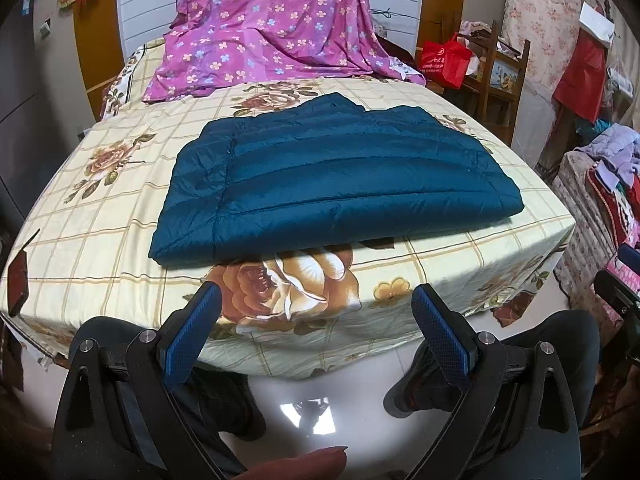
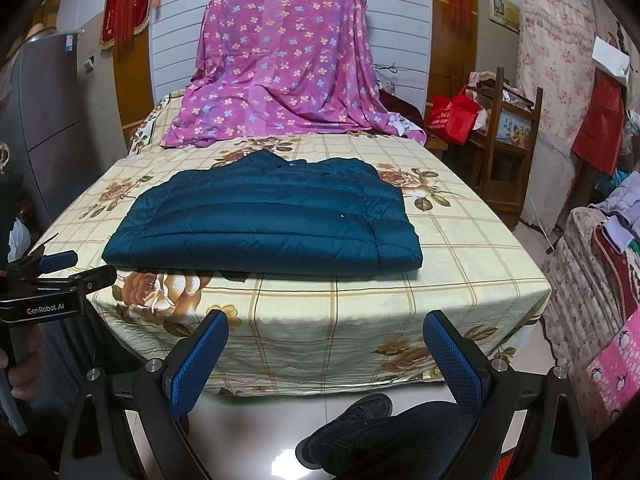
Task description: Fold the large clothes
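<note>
Folded jacket [image 1: 332,184] on bed [image 1: 100,216]; purple sheet [image 1: 272,28] behind, prob. draped.

White lettering reading "GenRobot.AI" is showing on the black body of the left gripper [image 2: 60,276], at the left edge of the right wrist view. Print on the red bag [image 2: 452,118] is staying illegible.

a bed [image 2: 360,336] under a cream checked sheet printed with brown roses fills the middle of the room. behind it a purple flowered cloth [image 2: 280,64] drapes down over a white slatted wall [image 2: 396,20]. red tasselled hangings [image 2: 124,4] flank it on the left. a wooden rack [image 2: 508,140] and a red bag [image 2: 454,118] stand to the right, above a glossy pale floor [image 2: 256,432]
</note>
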Demonstrator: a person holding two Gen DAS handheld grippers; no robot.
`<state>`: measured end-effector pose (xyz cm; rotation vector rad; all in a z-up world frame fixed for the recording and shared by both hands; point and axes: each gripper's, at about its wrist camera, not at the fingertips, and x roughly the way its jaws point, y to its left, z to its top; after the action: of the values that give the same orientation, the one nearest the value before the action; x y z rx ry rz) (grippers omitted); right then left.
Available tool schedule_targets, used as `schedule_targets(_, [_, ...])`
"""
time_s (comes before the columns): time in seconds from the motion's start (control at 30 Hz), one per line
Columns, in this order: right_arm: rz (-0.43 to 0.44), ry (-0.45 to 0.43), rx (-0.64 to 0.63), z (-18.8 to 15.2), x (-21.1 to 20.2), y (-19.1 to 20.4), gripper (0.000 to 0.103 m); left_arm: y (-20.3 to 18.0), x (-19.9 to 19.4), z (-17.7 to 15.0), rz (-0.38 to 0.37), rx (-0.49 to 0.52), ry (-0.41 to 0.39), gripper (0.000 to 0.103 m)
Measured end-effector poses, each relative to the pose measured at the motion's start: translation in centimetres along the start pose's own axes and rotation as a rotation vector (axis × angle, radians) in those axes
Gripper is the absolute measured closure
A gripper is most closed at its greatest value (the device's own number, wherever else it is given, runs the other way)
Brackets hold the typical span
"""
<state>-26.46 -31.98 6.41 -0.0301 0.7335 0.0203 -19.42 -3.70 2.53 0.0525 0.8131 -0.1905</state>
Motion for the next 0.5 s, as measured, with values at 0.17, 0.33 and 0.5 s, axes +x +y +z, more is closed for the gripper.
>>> schedule_targets(0.17, [0.000,0.001,0.001,0.00,-0.01,0.07,0.006,-0.04,0.04,-0.02,0.000,-0.003,0.003,0.007])
schedule_targets(0.33, [0.000,0.002,0.001,0.02,0.00,0.12,0.006,-0.14,0.18,-0.08,-0.001,-0.004,0.006,0.007])
schedule_targets(0.5, [0.001,0.003,0.001,0.01,0.01,0.07,0.006,-0.06,0.18,-0.09,-0.002,-0.003,0.005,0.007])
